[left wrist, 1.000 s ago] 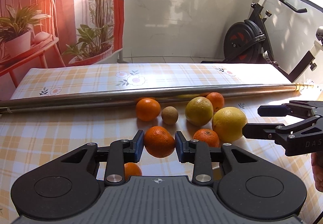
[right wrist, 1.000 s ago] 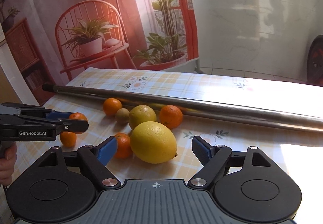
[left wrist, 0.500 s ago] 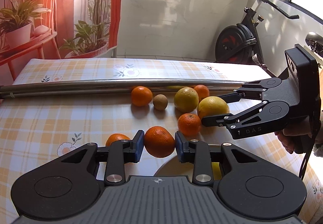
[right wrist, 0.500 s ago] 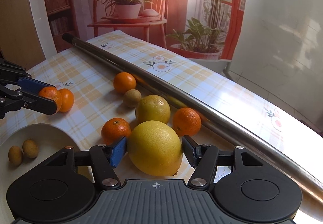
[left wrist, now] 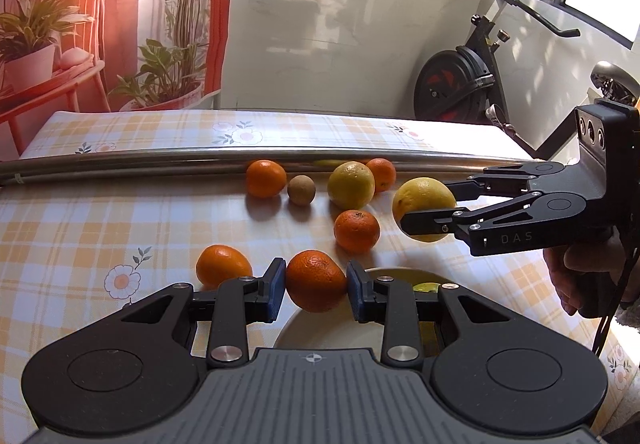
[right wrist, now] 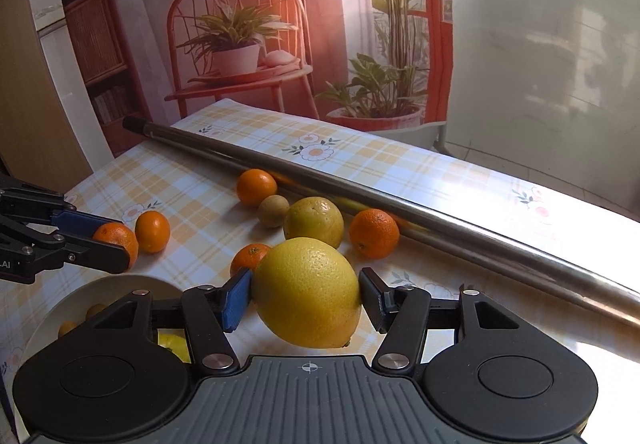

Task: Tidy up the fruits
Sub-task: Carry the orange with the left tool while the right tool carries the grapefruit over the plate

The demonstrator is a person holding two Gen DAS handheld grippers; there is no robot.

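Both jaws are clenched: the left gripper (left wrist: pixel 316 286) holds an orange (left wrist: pixel 316 280), the right gripper (right wrist: pixel 306 298) a lemon (right wrist: pixel 306 292), above a bowl (right wrist: pixel 120 284).

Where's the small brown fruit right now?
In the right wrist view, the small brown fruit sits on the table between an orange and the yellow-green citrus.

The round white bowl (left wrist: pixel 320 328) is largely hidden behind the left gripper (left wrist: pixel 316 286). Its contents are mostly covered; only slivers of yellow fruit (right wrist: pixel 174 344) and small brownish fruits (right wrist: pixel 94 311) can be seen.
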